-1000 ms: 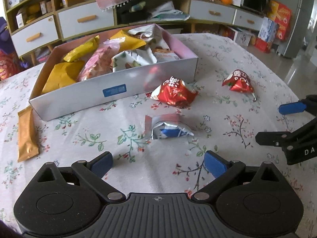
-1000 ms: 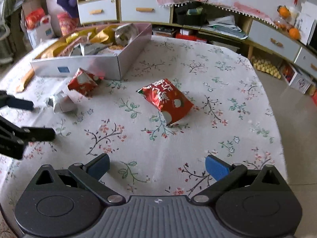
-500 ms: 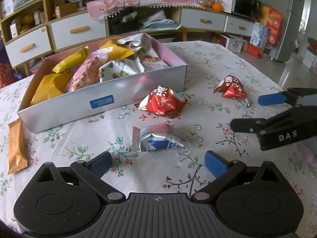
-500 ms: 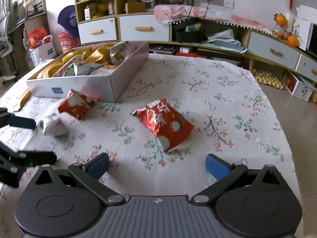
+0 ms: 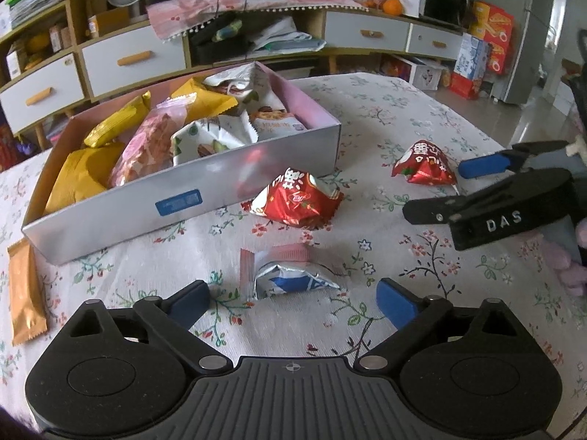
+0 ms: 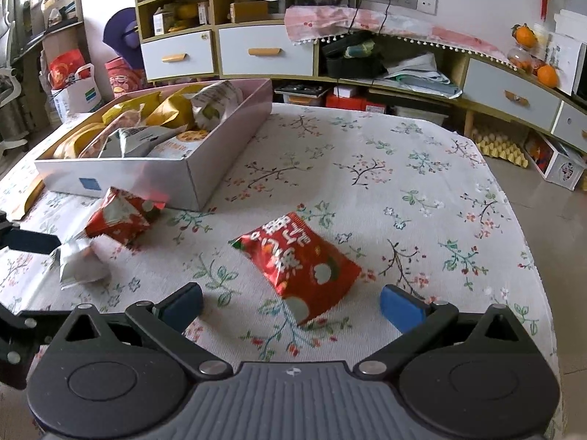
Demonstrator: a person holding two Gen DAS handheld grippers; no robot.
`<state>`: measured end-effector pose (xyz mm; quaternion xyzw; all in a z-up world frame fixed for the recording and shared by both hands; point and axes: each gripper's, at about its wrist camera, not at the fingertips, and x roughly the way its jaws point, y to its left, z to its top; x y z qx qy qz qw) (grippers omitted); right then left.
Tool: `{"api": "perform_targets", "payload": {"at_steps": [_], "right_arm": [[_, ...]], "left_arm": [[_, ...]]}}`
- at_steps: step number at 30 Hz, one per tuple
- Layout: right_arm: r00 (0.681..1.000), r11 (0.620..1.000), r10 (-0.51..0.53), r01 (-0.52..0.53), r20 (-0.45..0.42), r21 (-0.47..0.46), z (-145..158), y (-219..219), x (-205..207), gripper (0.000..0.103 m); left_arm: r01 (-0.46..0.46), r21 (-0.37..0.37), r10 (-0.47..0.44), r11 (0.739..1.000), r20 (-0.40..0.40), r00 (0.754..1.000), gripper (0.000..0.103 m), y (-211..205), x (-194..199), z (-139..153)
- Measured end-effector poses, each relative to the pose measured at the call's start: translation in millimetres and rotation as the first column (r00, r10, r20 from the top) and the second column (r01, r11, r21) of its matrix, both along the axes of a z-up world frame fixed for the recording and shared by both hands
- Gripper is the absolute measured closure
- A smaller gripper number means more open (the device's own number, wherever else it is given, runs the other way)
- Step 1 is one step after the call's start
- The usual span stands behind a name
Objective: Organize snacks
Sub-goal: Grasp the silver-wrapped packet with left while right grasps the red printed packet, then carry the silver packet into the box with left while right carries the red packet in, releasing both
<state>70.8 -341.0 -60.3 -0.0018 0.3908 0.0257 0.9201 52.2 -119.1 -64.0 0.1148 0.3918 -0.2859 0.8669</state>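
A silver-and-blue snack packet lies on the floral tablecloth just ahead of my open left gripper, roughly centred between its blue pads. Beyond it, a red packet rests against the open box, which holds several snacks. A second red packet lies right in front of my open right gripper, its near corner between the fingers. In the left wrist view this packet sits beside the right gripper. Neither gripper holds anything.
An orange bar lies on the cloth left of the box. The left gripper's fingers show at the left edge of the right wrist view, by the silver packet. The table's right edge drops to the floor. Cabinets stand behind.
Both grippers have moved in towards their packets. The right gripper has come further into the left view, up to the second red packet. Both stayed open.
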Motion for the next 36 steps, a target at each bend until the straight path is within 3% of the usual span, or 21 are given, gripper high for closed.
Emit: {"api": "perform_targets", "payload": {"at_steps": [11,22,26,36], "right_arm": [[1.0,1.0,-0.021,0.021,-0.006,-0.015,1.1,-2.9,13.8,0.026],[1.0,0.999,0.021,-0.021,0.017,-0.03,7.2,5.2,12.9,0.064],[0.998,0.998,0.054,-0.053,0.015,-0.042,10.7,12.4,11.5,0.08],[0.998,0.996,0.055,-0.055,0.0,-0.066,15.1,18.6,6.1,0.083]], "left_arm": [[0.006,0.0,-0.006,1.0,0.014,1.0,0.028,1.8,10.9,5.3],[0.015,0.0,-0.015,1.0,0.027,1.0,0.066,2.5,11.1,11.2],[0.017,0.005,-0.017,1.0,0.024,1.0,0.067,2.5,10.9,12.8],[-0.011,-0.011,0.011,1.0,0.015,1.0,0.067,11.7,12.8,20.6]]}}
